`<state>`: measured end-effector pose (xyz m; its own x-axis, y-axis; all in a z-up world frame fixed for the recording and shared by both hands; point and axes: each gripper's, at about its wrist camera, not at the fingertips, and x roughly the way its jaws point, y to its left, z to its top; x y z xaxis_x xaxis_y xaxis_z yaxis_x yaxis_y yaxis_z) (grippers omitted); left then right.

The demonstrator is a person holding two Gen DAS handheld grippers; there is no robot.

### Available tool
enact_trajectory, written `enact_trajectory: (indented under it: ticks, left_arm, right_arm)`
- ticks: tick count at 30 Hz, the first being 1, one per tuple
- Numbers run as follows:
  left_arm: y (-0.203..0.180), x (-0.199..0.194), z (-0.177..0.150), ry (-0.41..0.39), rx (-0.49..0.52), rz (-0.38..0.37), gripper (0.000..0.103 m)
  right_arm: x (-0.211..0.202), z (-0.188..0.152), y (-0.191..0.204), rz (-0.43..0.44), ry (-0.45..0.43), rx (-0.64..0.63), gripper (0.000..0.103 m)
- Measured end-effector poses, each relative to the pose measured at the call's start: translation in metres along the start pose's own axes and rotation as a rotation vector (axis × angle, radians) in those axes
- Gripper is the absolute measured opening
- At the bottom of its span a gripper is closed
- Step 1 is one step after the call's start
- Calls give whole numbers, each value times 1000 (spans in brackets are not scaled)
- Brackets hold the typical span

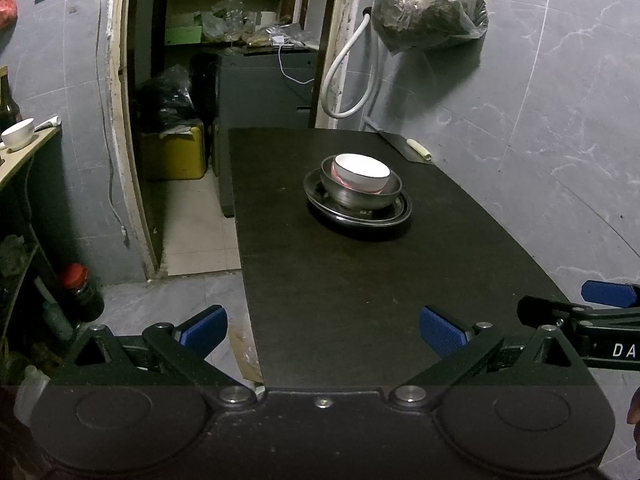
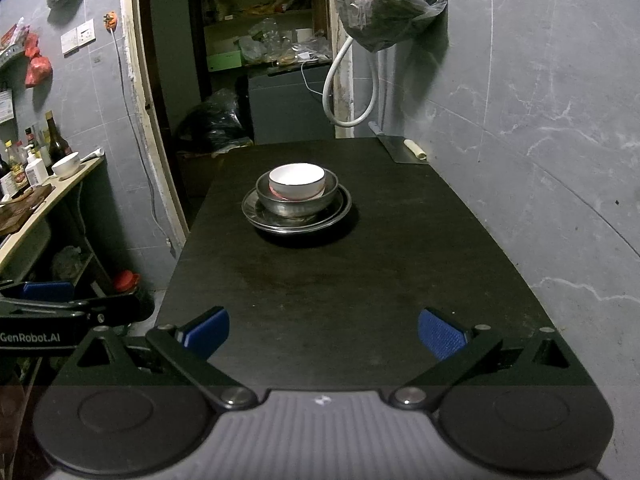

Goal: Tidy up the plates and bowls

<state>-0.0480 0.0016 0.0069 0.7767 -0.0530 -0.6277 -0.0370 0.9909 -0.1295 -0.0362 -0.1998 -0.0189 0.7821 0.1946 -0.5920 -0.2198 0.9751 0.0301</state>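
Note:
A white bowl (image 1: 362, 175) sits inside a steel bowl (image 1: 358, 196), which rests on stacked steel plates (image 1: 394, 212) on the black table (image 1: 340, 288). The same stack shows in the right wrist view: white bowl (image 2: 297, 185), steel bowl (image 2: 296, 205), plates (image 2: 260, 214), table (image 2: 340, 280). My left gripper (image 1: 323, 330) is open and empty over the table's near left edge, well short of the stack. My right gripper (image 2: 323, 332) is open and empty over the near end. Each gripper shows at the edge of the other's view.
A cleaver (image 2: 400, 150) lies at the table's far right corner against the grey wall. A side counter (image 2: 44, 196) with bottles and another white bowl (image 2: 66, 165) stands at left. A doorway to a cluttered storeroom (image 2: 256, 80) lies behind. A full plastic bag (image 2: 390, 0) hangs above.

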Motion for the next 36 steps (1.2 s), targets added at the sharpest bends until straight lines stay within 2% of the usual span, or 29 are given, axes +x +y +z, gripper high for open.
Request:
enact_trajectory:
  ticks: [36]
  left_arm:
    - [3,0,0,2,-1,4,102]
  right_arm:
    - [0,0,9,4,3,-13,103]
